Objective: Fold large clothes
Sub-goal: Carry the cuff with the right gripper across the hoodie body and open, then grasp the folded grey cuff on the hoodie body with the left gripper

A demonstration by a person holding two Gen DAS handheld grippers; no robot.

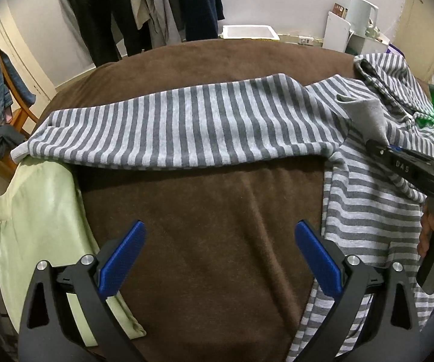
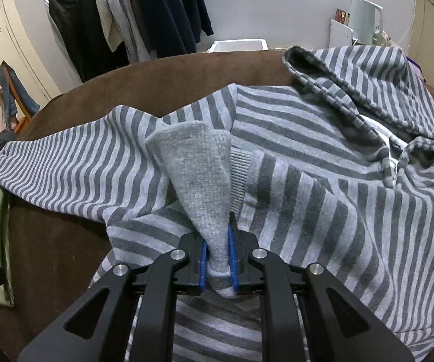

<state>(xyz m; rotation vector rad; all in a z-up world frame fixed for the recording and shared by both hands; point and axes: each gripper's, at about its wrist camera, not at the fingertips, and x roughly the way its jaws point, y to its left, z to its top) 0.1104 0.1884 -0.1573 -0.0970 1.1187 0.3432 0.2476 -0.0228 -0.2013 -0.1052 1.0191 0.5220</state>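
Working over the brown blanket (image 1: pixel 211 211), we note the striped hoodie (image 2: pixel 322 199) spread across its far and right-hand parts, hood (image 2: pixel 352 72) toward the wall. One sleeve (image 1: pixel 168 126) runs out flat to the left, its cuff at the blanket's edge just above a pale green cloth (image 1: pixel 42 211).

Right gripper (image 2: pixel 219 259): blue pads close together, pinching a plain grey ribbed cuff (image 2: pixel 196 169) of the other sleeve, which fans upward from the jaws and sits over the hoodie's chest. The left wrist view shows the same gripper (image 1: pixel 377 144) at the right edge, grey cuff at its tip.

Left gripper (image 1: pixel 220 256): jaws wide apart, nothing between them, poised over bare blanket with the hoodie's body just to its right.

Background: dark garments (image 2: pixel 132 15) hanging by the wall, a wooden chair (image 1: pixel 2 90) draped with jeans.
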